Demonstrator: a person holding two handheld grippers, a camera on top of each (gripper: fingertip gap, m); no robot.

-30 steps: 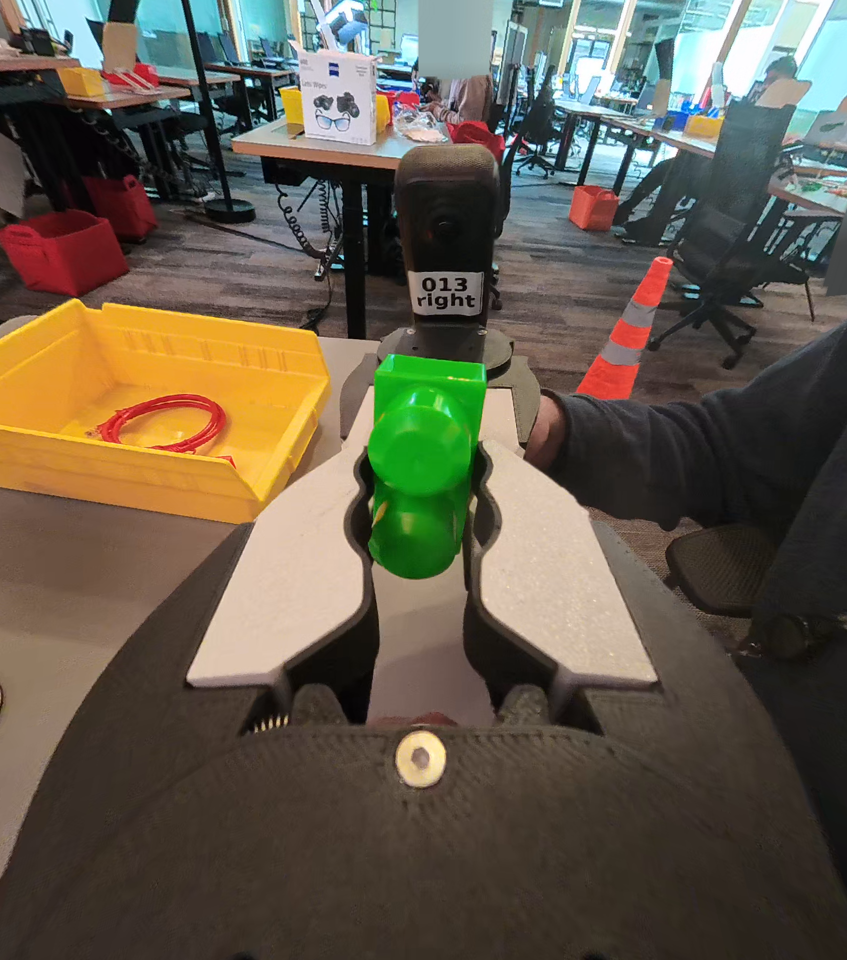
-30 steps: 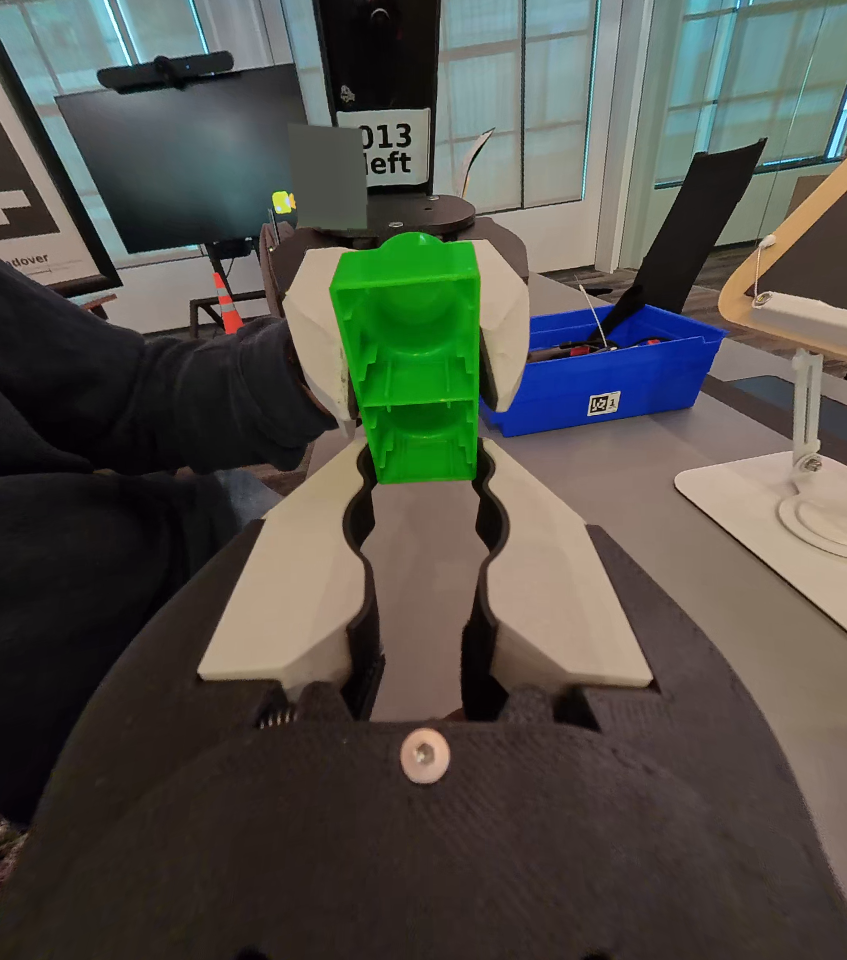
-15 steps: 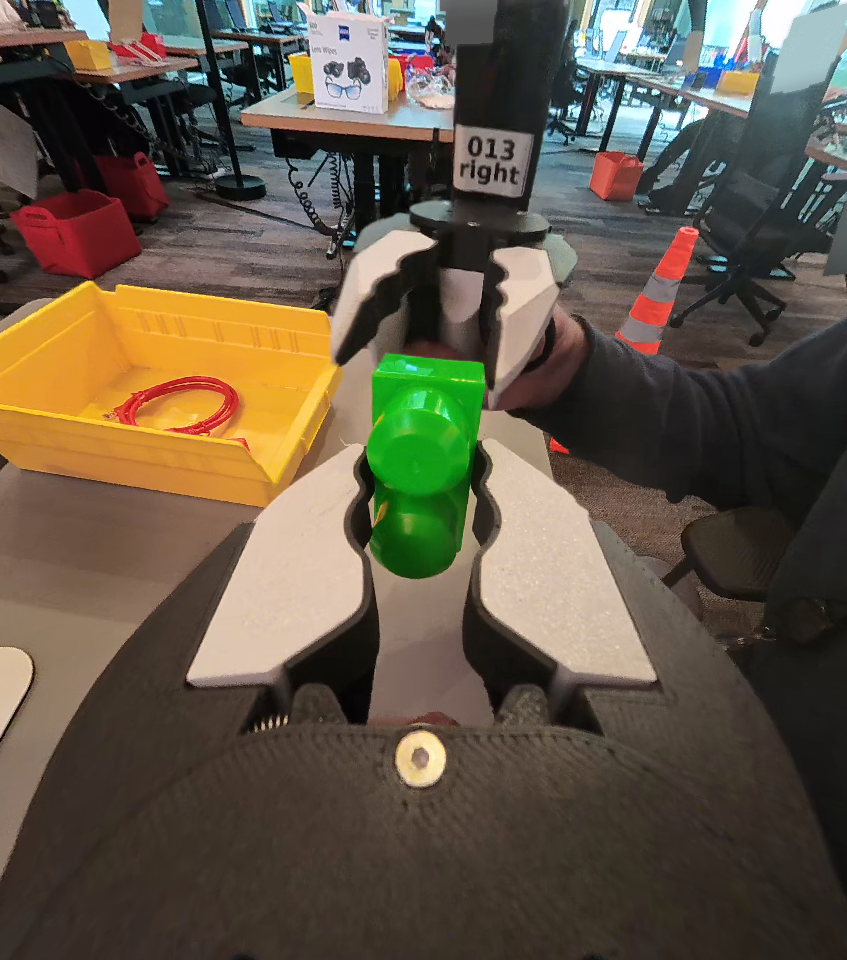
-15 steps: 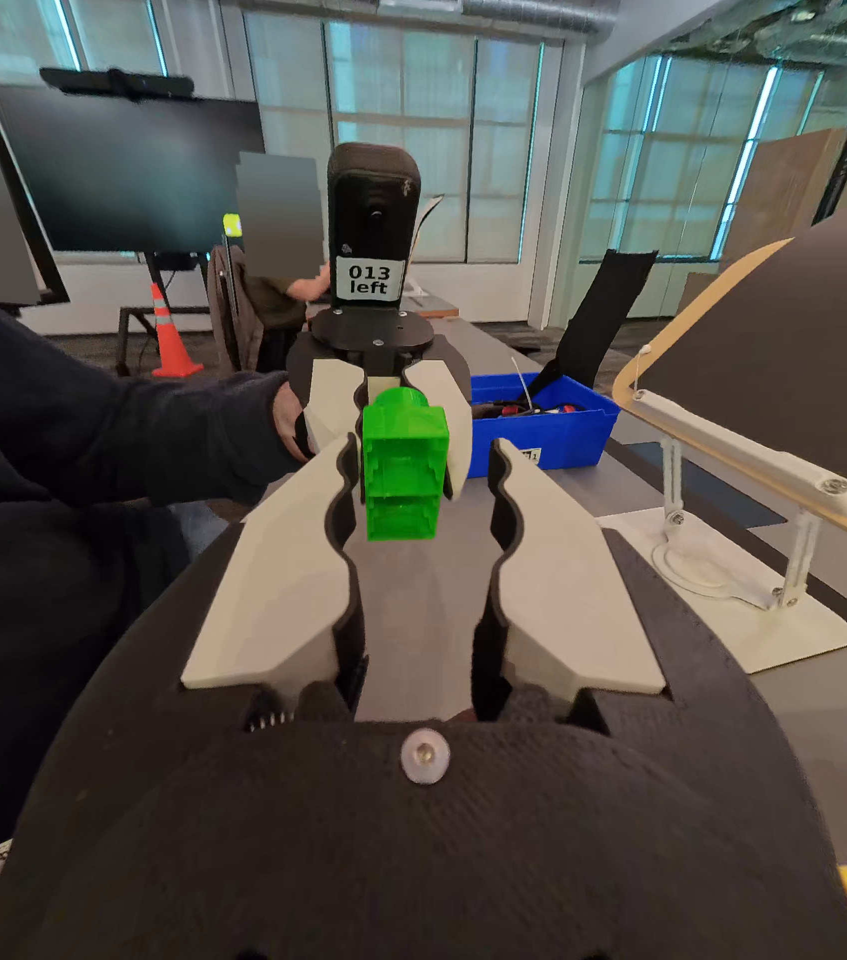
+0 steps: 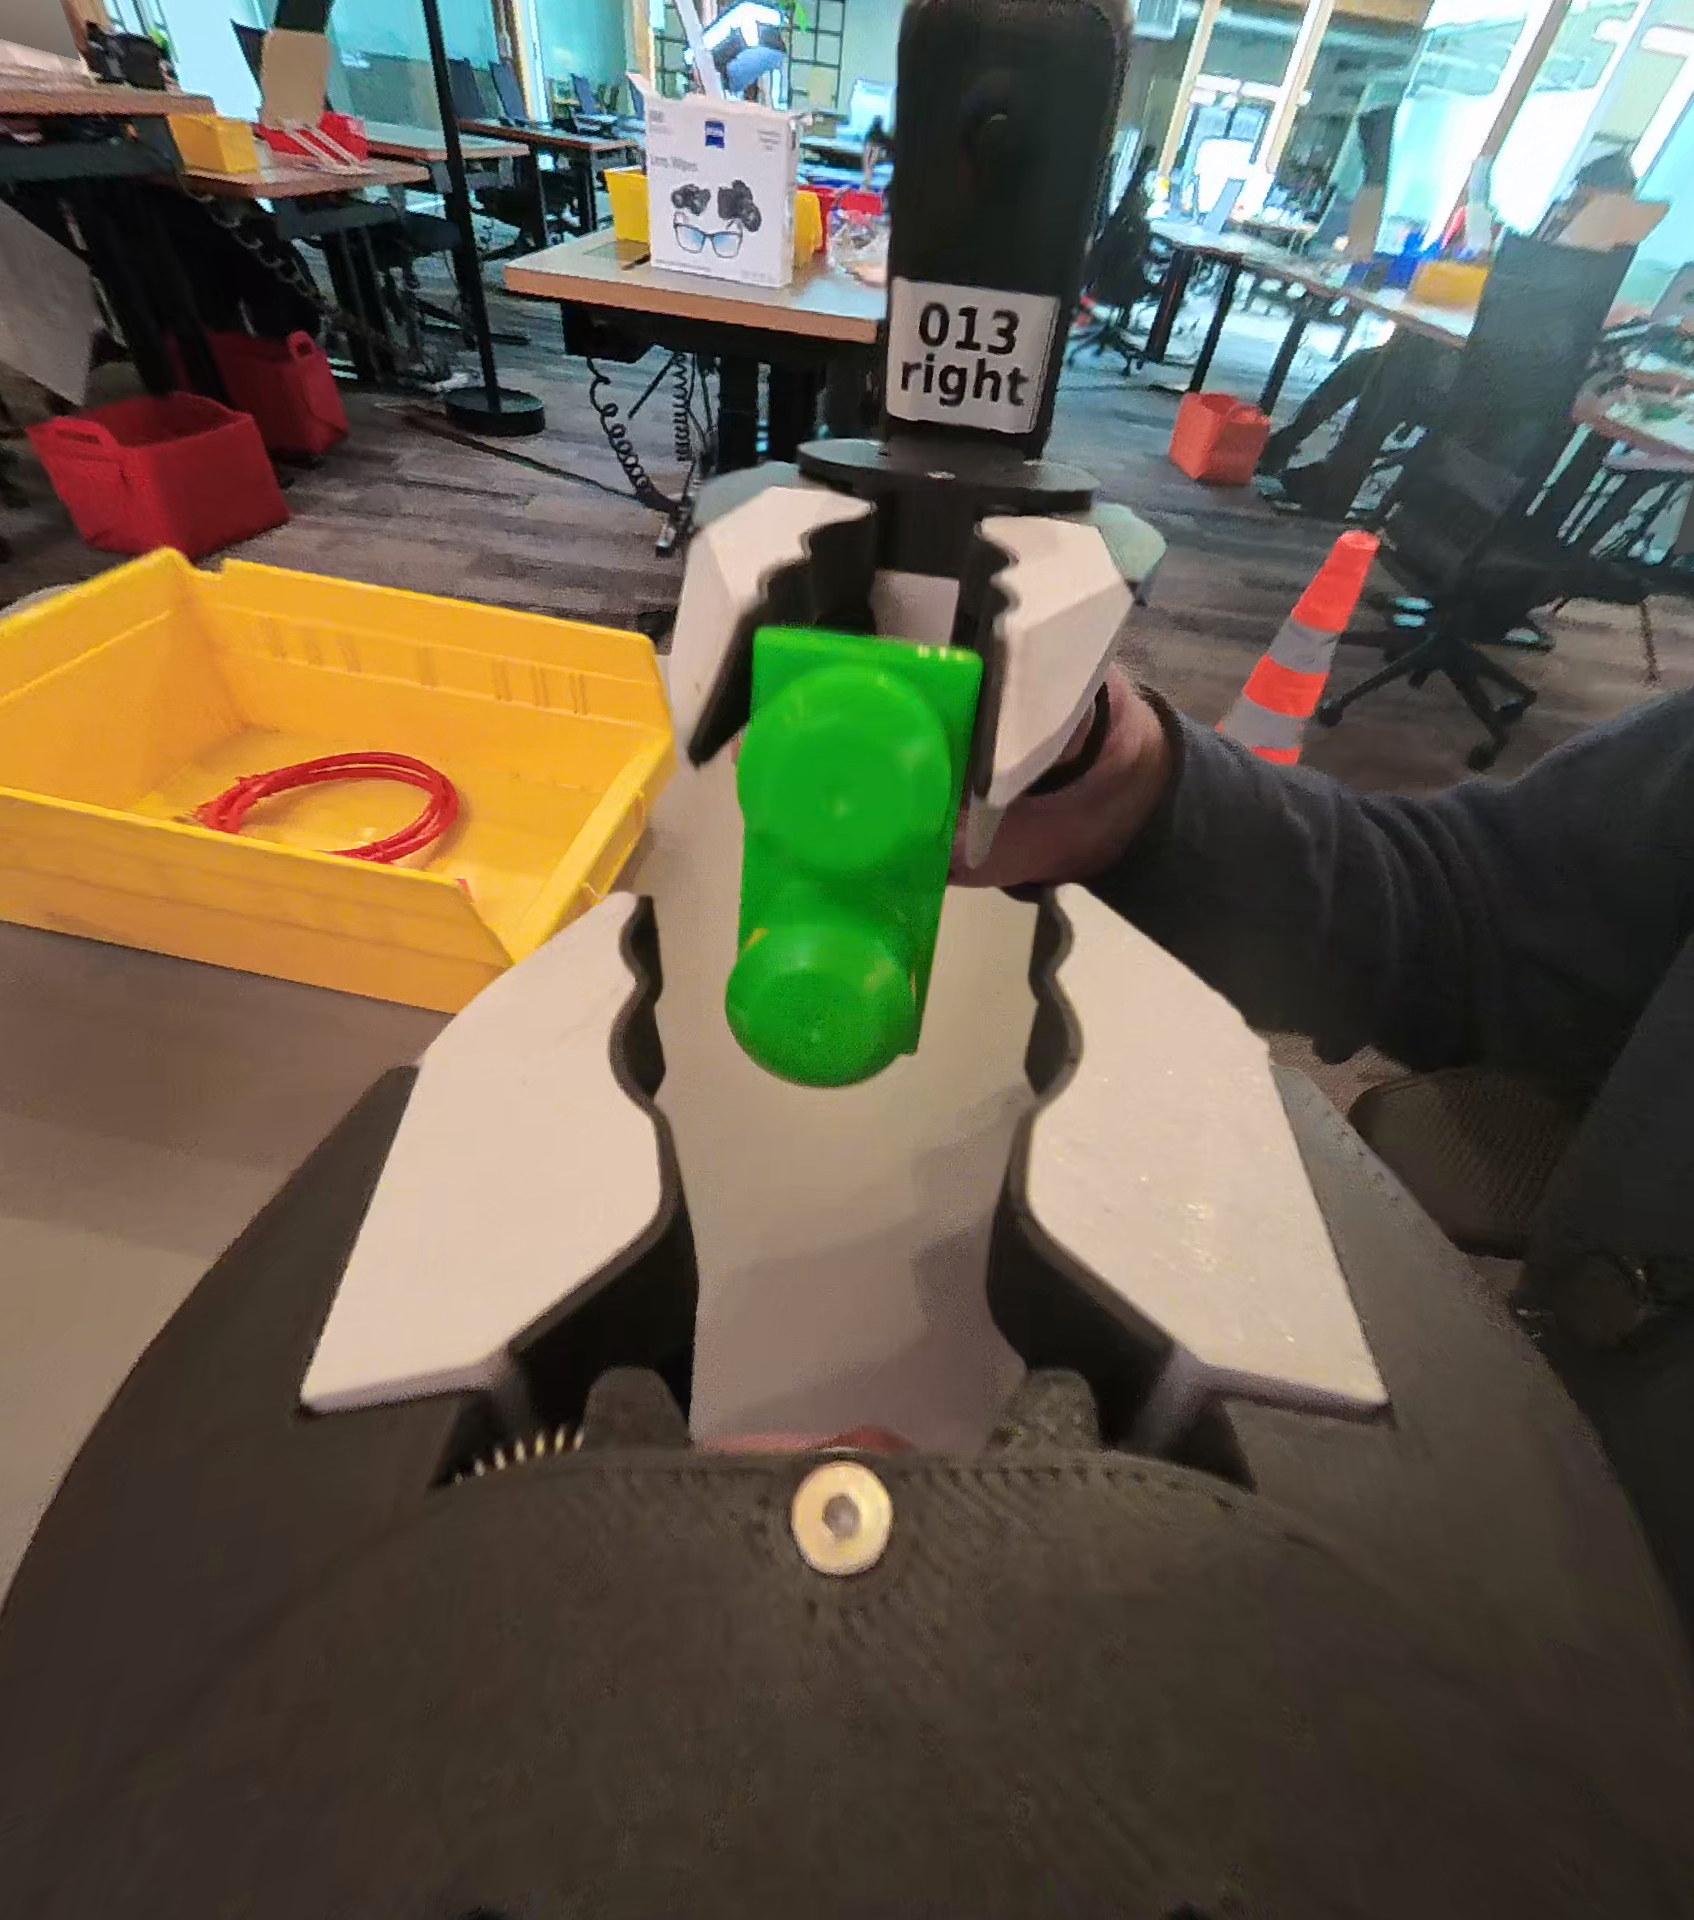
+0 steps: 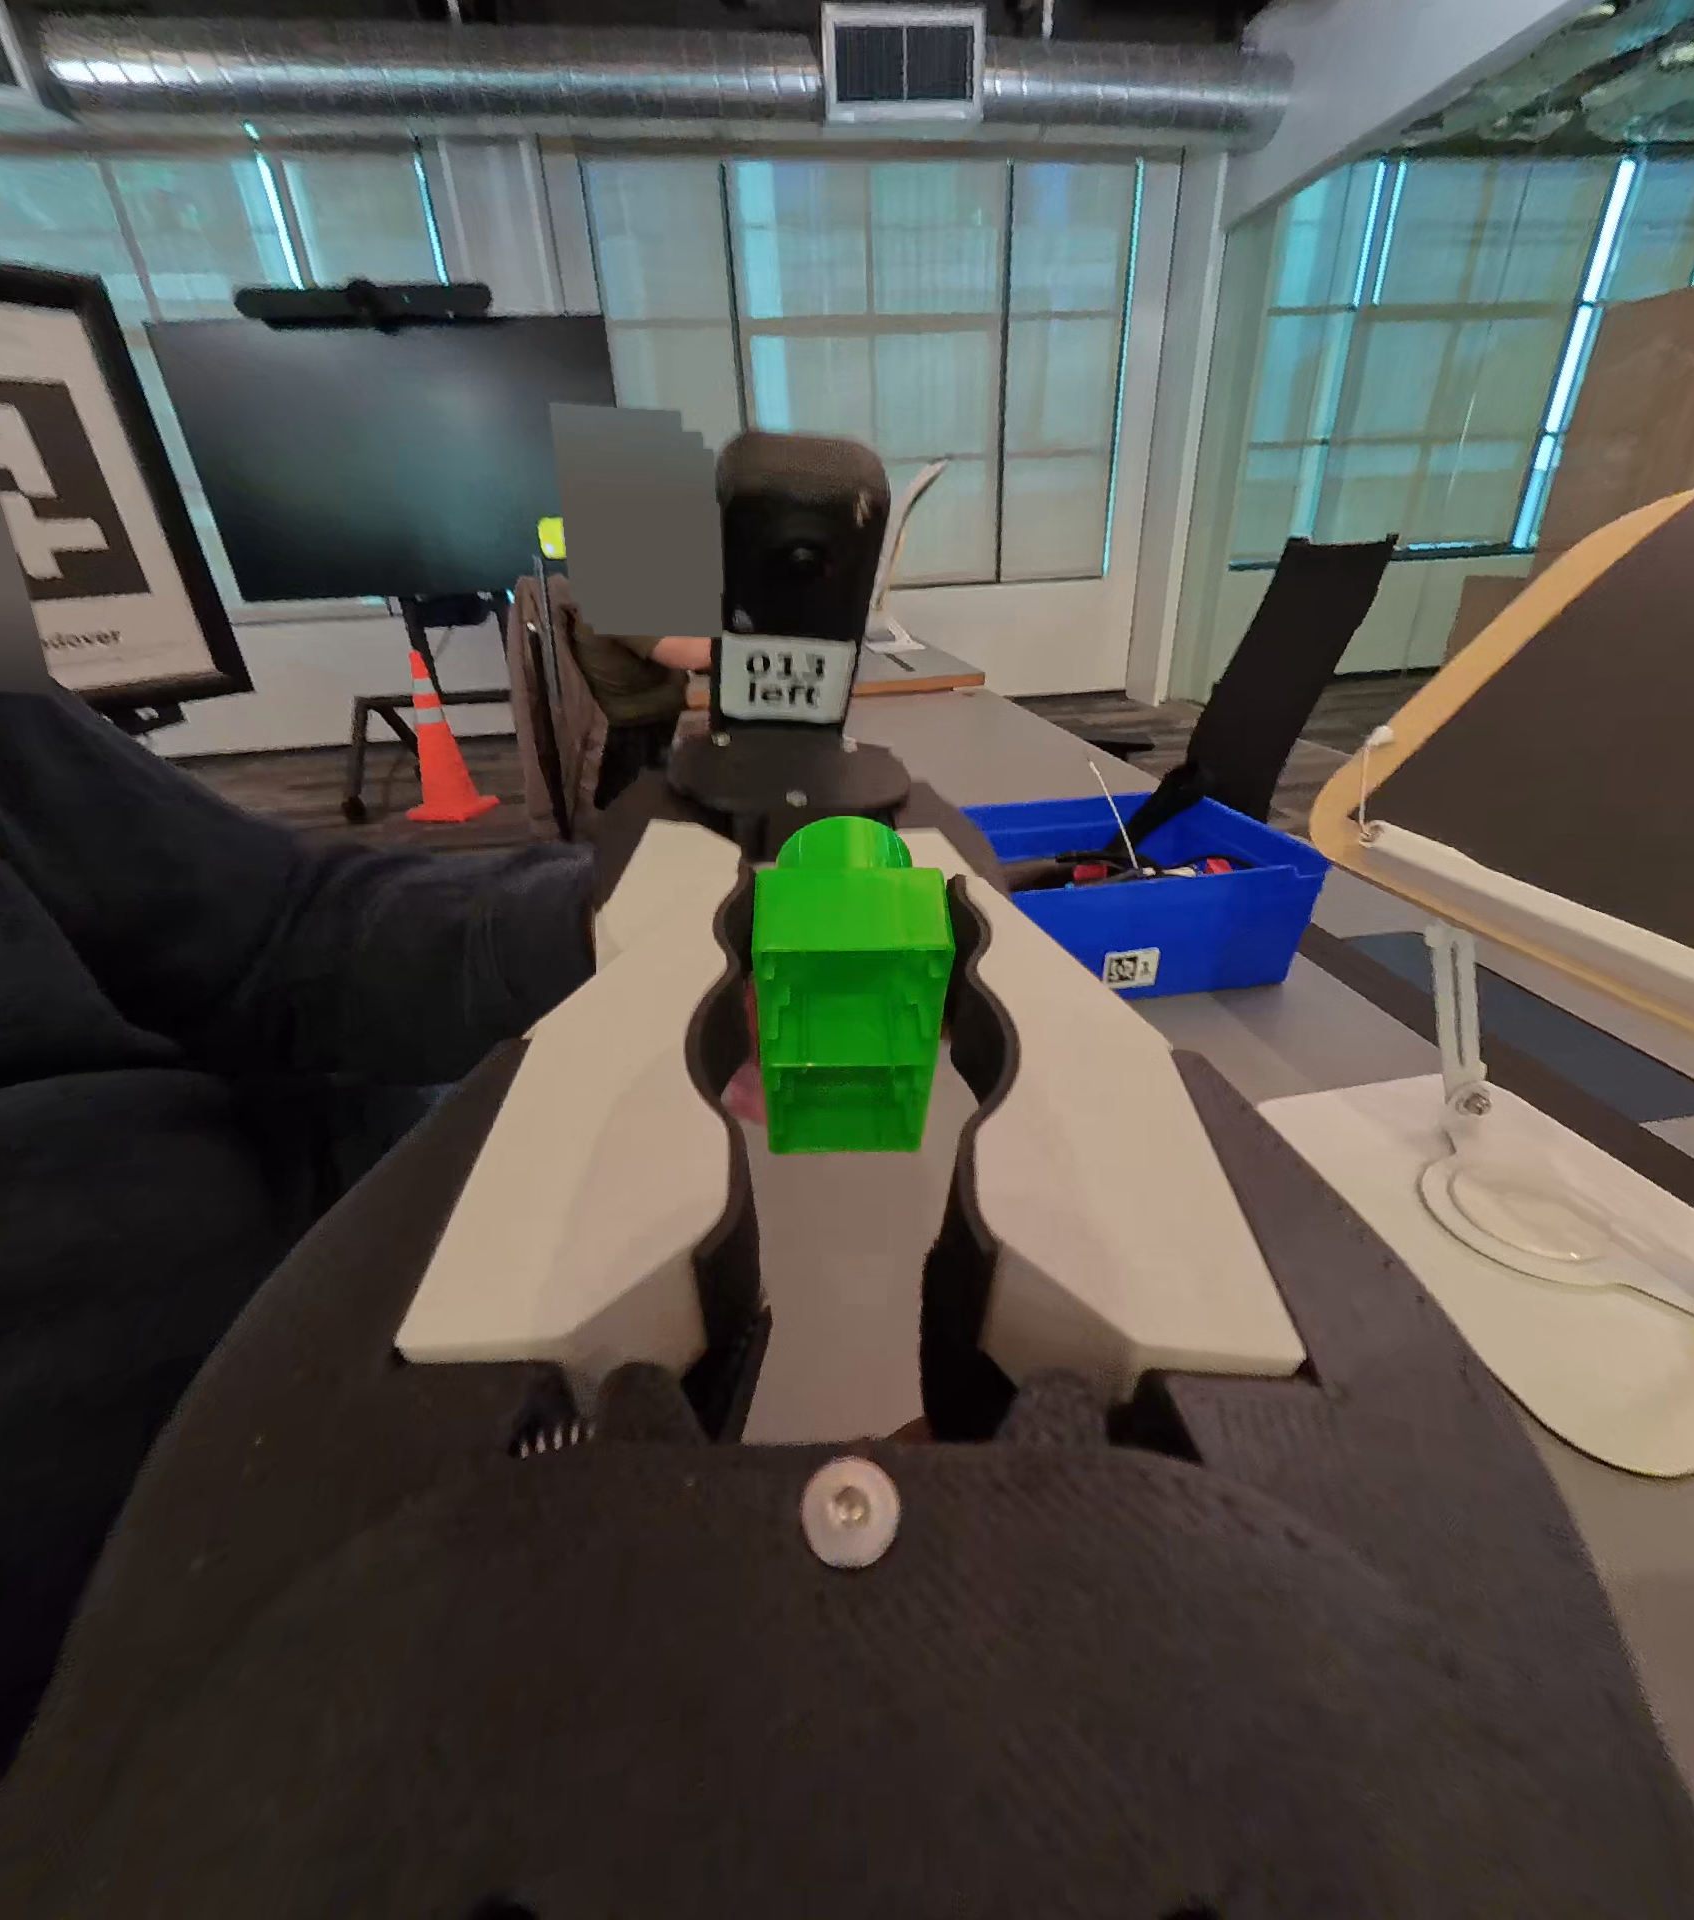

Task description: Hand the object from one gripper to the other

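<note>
The green block (image 5: 848,852) sits in the air above the grey tabletop (image 5: 126,1081), gripped at its far end by the right tongs (image 5: 838,748), whose white fingers (image 6: 1061,1081) press both its sides. The left tongs (image 5: 838,914) are spread wide, their fingers (image 5: 531,1174) standing clear of the block on either side. To the left a yellow bin (image 5: 199,914) holds a red cable coil (image 5: 344,805); a blue bin (image 6: 1207,925) stands farther off
</note>
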